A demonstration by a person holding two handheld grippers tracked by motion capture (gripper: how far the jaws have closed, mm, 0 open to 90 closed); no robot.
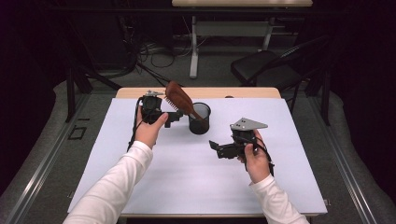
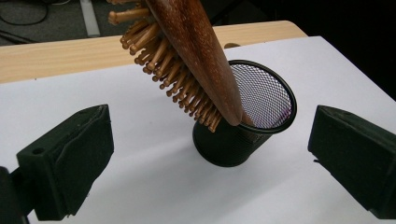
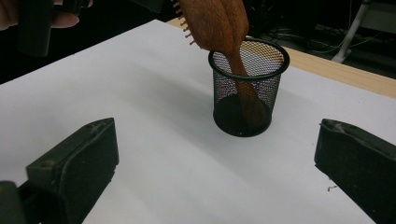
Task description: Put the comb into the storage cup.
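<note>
A wooden hairbrush is seen: reddish-brown, smooth oval back, paler round-tipped pegs on its underside. It stands handle-down in a black wire-mesh cup, the head leaning out over the rim toward the left gripper. The cup stands upright on the white sheet covering the worktop, toward the far edge.

In the left gripper view the pegs are seen close, and the back rests against the cup's near rim. In the right gripper view the handle is traced through the mesh down to the cup floor. Nothing else is seen in the cup.

Fingers of the left gripper are spread wide and hold nothing; the brush is beyond them, untouched. Fingers of the right gripper are likewise wide apart and empty, hovering near the cup.
</note>
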